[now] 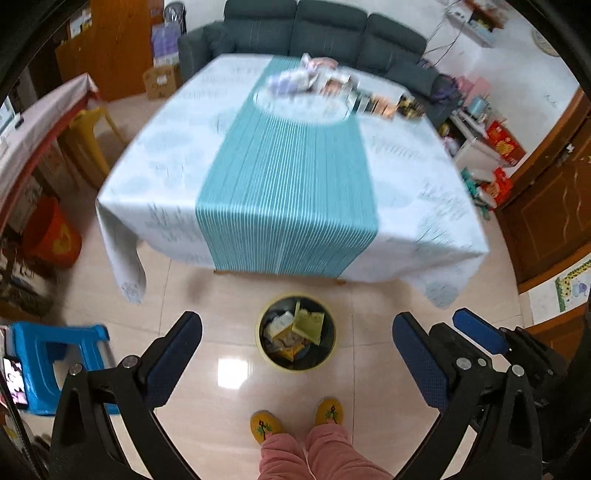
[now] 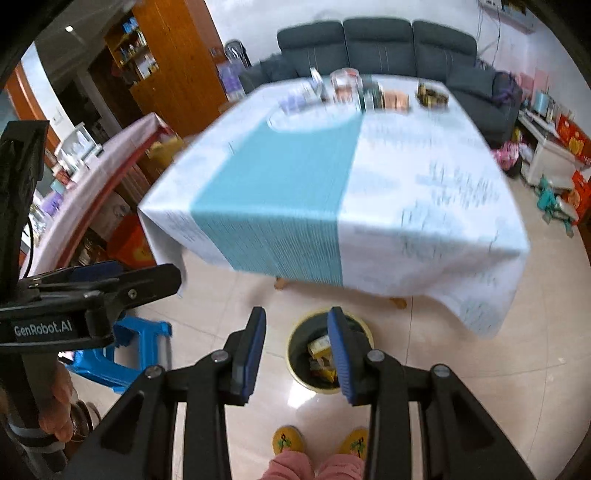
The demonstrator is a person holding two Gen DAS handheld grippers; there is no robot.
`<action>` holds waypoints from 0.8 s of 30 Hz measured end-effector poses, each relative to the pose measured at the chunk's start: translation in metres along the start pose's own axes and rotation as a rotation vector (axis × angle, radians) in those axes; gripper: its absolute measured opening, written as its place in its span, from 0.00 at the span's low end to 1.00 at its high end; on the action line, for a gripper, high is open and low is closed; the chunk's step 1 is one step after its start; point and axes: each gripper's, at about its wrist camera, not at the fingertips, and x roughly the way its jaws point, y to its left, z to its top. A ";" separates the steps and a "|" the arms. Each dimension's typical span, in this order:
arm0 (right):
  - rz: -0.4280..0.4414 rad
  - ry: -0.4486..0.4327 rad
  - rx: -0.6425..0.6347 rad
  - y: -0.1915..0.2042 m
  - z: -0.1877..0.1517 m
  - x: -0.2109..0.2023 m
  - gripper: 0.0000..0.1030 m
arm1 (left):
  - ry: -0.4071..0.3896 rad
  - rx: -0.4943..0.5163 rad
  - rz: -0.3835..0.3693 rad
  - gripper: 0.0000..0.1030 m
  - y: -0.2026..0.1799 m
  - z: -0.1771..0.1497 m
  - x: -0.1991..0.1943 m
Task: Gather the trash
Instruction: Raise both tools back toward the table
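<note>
A yellow-rimmed trash bin (image 1: 266, 350) stands on the tiled floor in front of the table, filled with wrappers and boxes (image 1: 308, 323); it also shows in the right wrist view (image 2: 297, 347). My left gripper (image 1: 297, 332) is wide open and empty, held high above the bin. My right gripper (image 2: 297, 349) is partly open and empty, also above the bin. Several packets and boxes (image 1: 325, 83) lie at the table's far end (image 2: 369, 94). The right gripper shows at the right of the left wrist view (image 1: 476, 332).
The table (image 1: 166, 177) has a white and teal cloth. A blue plastic stool (image 1: 48, 354) stands at the left. My slippered feet (image 1: 295, 421) are below. A grey sofa (image 1: 325, 29) is behind the table; a red bucket (image 1: 51, 232) is left.
</note>
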 end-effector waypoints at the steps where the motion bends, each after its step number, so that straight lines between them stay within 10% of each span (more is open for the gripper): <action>1: 0.000 -0.013 -0.001 0.003 0.004 -0.008 0.34 | -0.020 0.010 -0.003 0.99 -0.001 0.005 -0.014; 12: -0.012 -0.165 -0.006 0.036 0.056 -0.083 0.34 | -0.178 0.086 0.008 0.99 -0.009 0.049 -0.097; 24: -0.078 -0.258 0.014 0.035 0.104 -0.099 0.34 | -0.201 0.131 -0.011 0.99 -0.014 0.098 -0.099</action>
